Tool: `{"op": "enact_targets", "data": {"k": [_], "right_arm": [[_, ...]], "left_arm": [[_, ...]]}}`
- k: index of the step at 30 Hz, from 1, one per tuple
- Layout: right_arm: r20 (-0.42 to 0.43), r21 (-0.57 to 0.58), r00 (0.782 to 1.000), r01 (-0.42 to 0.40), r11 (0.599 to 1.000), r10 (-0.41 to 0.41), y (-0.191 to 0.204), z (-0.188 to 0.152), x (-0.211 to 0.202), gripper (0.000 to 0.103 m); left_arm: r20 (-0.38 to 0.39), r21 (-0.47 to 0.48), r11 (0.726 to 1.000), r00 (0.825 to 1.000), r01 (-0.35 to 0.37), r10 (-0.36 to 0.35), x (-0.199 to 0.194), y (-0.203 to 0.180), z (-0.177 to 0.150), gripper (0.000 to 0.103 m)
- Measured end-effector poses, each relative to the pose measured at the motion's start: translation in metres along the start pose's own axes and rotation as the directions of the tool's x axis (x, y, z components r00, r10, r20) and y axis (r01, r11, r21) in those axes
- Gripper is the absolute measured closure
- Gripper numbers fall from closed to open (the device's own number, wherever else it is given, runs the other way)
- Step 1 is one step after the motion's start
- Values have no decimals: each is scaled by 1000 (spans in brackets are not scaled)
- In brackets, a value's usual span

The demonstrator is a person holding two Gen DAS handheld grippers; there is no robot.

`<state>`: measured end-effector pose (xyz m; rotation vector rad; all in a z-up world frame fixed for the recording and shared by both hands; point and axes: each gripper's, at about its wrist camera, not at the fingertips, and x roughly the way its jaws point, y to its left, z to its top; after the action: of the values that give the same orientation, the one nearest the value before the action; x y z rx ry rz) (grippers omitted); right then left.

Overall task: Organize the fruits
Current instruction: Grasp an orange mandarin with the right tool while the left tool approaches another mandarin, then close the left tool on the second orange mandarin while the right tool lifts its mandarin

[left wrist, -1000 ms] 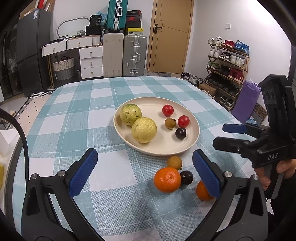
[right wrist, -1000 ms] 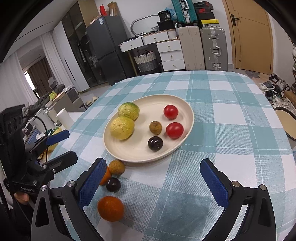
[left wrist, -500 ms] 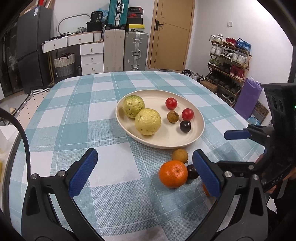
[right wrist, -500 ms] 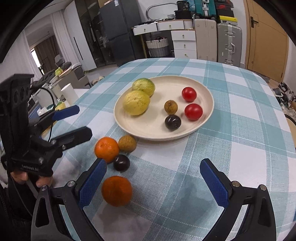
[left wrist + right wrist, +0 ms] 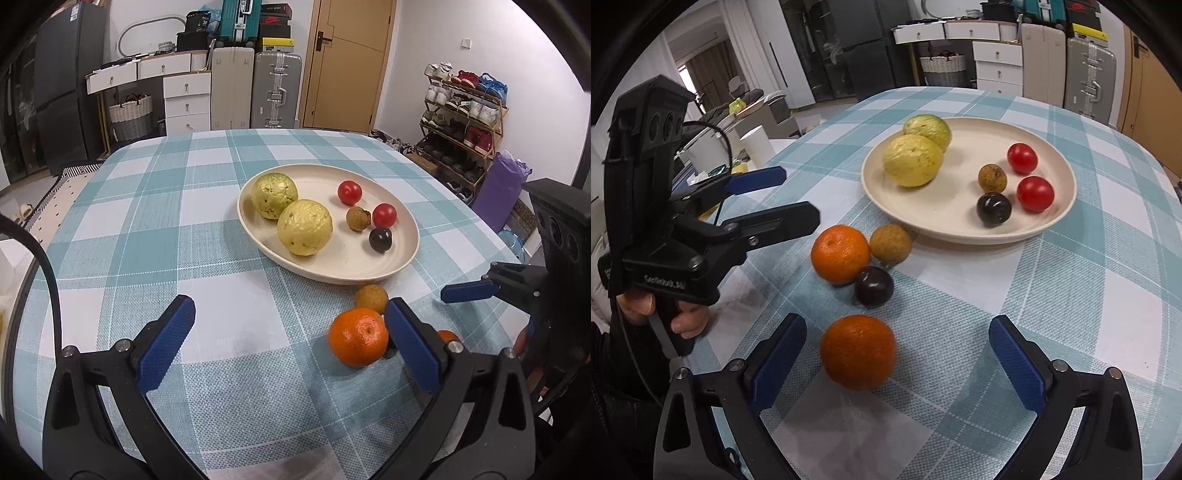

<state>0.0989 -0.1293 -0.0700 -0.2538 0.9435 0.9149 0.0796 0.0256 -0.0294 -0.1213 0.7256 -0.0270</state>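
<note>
A cream plate (image 5: 399,258) (image 5: 960,225) holds two yellow-green guavas (image 5: 304,232), two red tomatoes (image 5: 1035,193), a brown longan and a dark plum (image 5: 994,208). On the cloth in front of it lie two oranges, a longan (image 5: 890,244) and a dark plum (image 5: 874,285). My left gripper (image 5: 291,347) is open; one orange (image 5: 357,341) lies just inside its right finger. My right gripper (image 5: 897,365) is open, with the other orange (image 5: 858,350) between its fingers, nearer the left one. Each gripper shows in the other's view: the right one (image 5: 476,288) and the left one (image 5: 768,195).
The round table has a teal checked cloth (image 5: 147,229). Behind it stand suitcases (image 5: 275,90), white drawers (image 5: 186,99), a door and a shoe rack (image 5: 461,122). A white cylinder (image 5: 757,144) and clutter sit beyond the table's left edge in the right wrist view.
Both grippers moved closer to the loose fruits. The near orange now lies between my right gripper's fingers, and the other orange is nearer my left gripper's right finger. Both stayed open.
</note>
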Motion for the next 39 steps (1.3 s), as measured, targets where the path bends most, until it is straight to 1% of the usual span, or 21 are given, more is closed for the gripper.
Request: {"op": "enact_targets", "data": {"k": [3, 4, 8, 9, 11, 14, 16, 20, 22, 25, 30, 34, 36, 39], "right_arm": [[-27, -26, 999, -25, 999, 25, 2, -2, 0, 14], [-24, -29, 999, -27, 999, 26, 2, -3, -1, 20], [-31, -36, 998, -54, 998, 53, 2, -4, -3, 24], [-33, -44, 998, -61, 997, 60, 3, -4, -3, 27], [-39, -54, 996, -82, 995, 80, 5, -6, -5, 28], [-42, -64, 995, -95, 993, 93, 6, -7, -6, 38], [-45, -68, 994, -102, 992, 99, 6, -8, -6, 47], [-50, -81, 994, -97, 992, 93, 9, -10, -6, 52], [-52, -83, 994, -99, 992, 95, 11, -10, -6, 58], [-52, -88, 994, -103, 991, 99, 12, -10, -6, 61], [-43, -94, 994, -102, 990, 99, 12, -11, -8, 62], [-25, -83, 996, -87, 993, 85, 9, -9, -12, 62], [-14, -70, 997, -80, 994, 79, 6, -8, -13, 62], [-3, -62, 998, -64, 996, 64, 3, -7, -16, 62]], "left_arm": [[-2, -2, 1000, 1000, 3, -3, 1, 0, 0, 1], [-4, -1, 1000, 1000, 3, -3, 2, 0, 0, 1], [-6, 3, 1000, 1000, 2, -2, 2, -1, -1, 1], [-9, 5, 1000, 1000, 2, -2, 2, -2, -1, 1], [-12, 5, 1000, 1000, 2, -2, 3, -3, -2, 1], [-20, 11, 1000, 1000, 3, -3, 5, -5, -2, 1], [-22, 16, 1000, 1000, 7, -6, 5, -6, -2, 1], [-37, 27, 1000, 999, 14, -13, 7, -10, -4, 1], [-42, 35, 999, 999, 16, -15, 7, -12, -4, 1], [-47, 44, 999, 999, 26, -24, 8, -14, -5, 1], [-53, 43, 999, 998, 27, -25, 9, -15, -5, 1], [-60, 51, 998, 998, 35, -32, 9, -17, -6, 1], [-75, 59, 997, 997, 42, -37, 11, -18, -7, 1], [-101, 71, 997, 995, 31, -24, 16, -20, -9, 1]]}}
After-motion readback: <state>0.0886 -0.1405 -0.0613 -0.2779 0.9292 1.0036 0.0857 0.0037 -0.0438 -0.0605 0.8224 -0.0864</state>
